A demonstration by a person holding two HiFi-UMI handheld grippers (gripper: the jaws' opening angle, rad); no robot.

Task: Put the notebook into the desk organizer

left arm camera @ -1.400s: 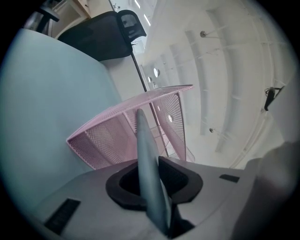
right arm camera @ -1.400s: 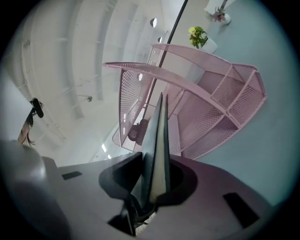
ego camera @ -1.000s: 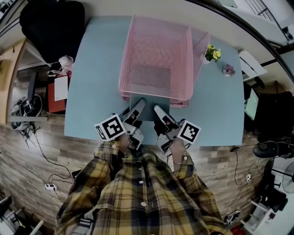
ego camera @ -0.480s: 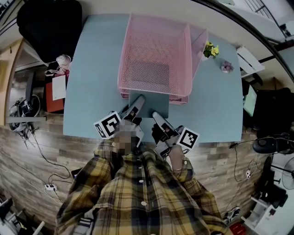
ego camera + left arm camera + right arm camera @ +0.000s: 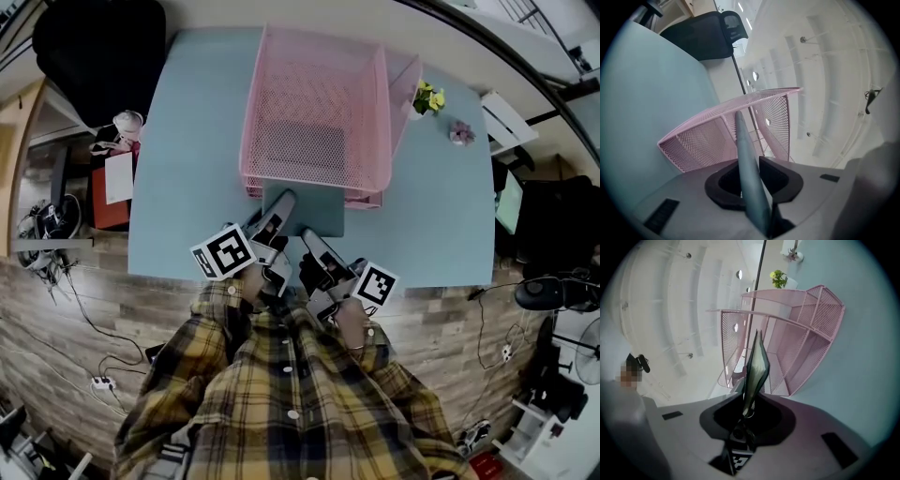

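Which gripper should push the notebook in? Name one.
Right, likely. The right gripper, jaws just closing, has the notebook's near edge, with room to push; the left gripper, jaws just opening around it, nears the pink organizer.

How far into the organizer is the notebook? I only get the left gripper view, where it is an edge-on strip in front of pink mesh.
Observer: In the head view the notebook has its far end under the front rim of the organizer; the rest lies out on the table.
Operator: Is anything else on it?
Observer: The right gripper is at its near edge; that gripper's view shows the notebook between its jaws, which have just been closing.
Operator: Anything beside the organizer?
Observer: Yellow flowers on the table, just right of it.
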